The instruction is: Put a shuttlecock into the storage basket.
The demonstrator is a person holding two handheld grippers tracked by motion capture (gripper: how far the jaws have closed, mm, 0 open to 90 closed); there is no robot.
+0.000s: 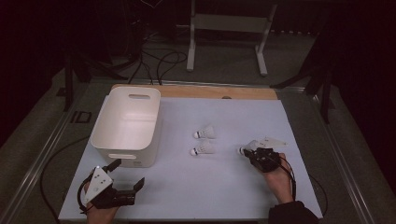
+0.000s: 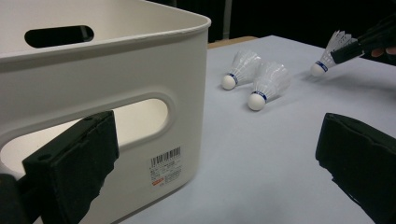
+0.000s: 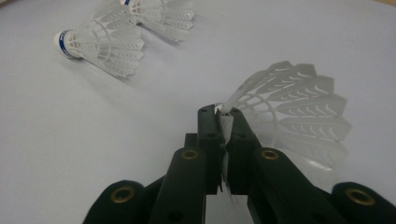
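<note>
1. Right tongs (image 3: 223, 116): in your right hand (image 1: 279, 176), at the right side of the worktop (image 1: 224, 196). The jaws are pressed together on the feather skirt of a shuttlecock; white vanes show pinched between the two pads in the right gripper view.
2. Held shuttlecock (image 3: 299, 116): white feathers fan out to the right of the jaw tips in the right gripper view. In the left gripper view its cork end with a blue band points down and left, close over the worktop; you cannot tell whether it touches the surface. In the high view it lies at the tips of the right tongs.
3. Left tongs (image 2: 210, 158): in your left hand (image 1: 100, 212), at the near left corner of the worktop. The jaws are spread wide with nothing between them; they sit just beside the bin's near end.
4. Bin (image 1: 125, 125): white, open-topped, with slot handles and a barcode label on its near end. It stands at the left of the worktop.
5. Two loose shuttlecocks: one farther (image 1: 205, 133), one nearer (image 1: 202, 149), lying on their sides near mid-worktop between the bin and the right tongs, just beside each other, corks pointing towards the bin.
</note>
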